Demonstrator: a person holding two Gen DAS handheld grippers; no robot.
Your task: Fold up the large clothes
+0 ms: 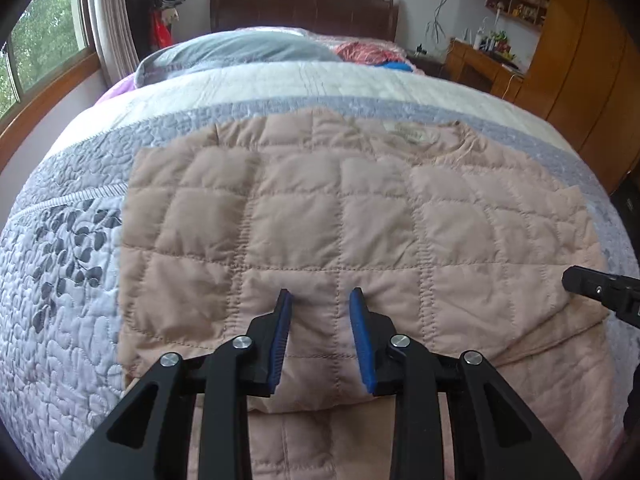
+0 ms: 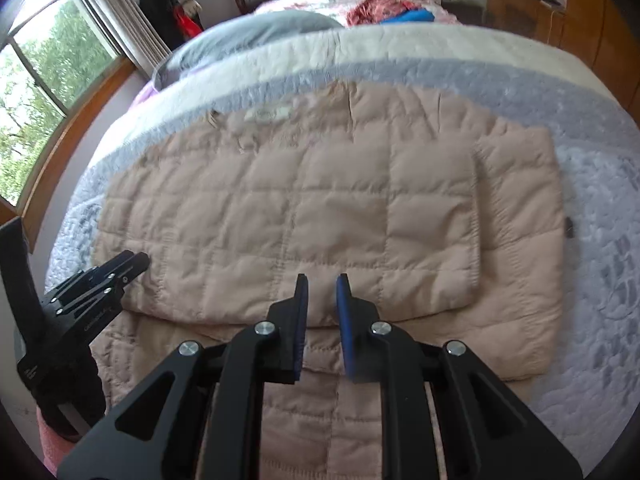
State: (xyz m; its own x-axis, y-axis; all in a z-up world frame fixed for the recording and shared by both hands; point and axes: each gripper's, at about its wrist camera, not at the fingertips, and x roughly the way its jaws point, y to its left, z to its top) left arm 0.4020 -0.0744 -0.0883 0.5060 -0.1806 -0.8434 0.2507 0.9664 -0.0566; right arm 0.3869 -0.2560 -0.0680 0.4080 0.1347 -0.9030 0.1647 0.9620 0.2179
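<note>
Your left gripper (image 1: 320,296) and right gripper (image 2: 322,280) both hang with jaws parted, gripping nothing, above the near folded edge of the pink quilted jacket (image 1: 340,208), spread mid-frame on the bed quilt (image 1: 72,280)

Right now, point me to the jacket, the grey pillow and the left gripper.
jacket (image 1: 344,216): left wrist view, middle of the quilted top panel.
grey pillow (image 1: 240,54): left wrist view, middle of its top.
left gripper (image 1: 320,300): left wrist view, midway between its blue fingertips.
</note>
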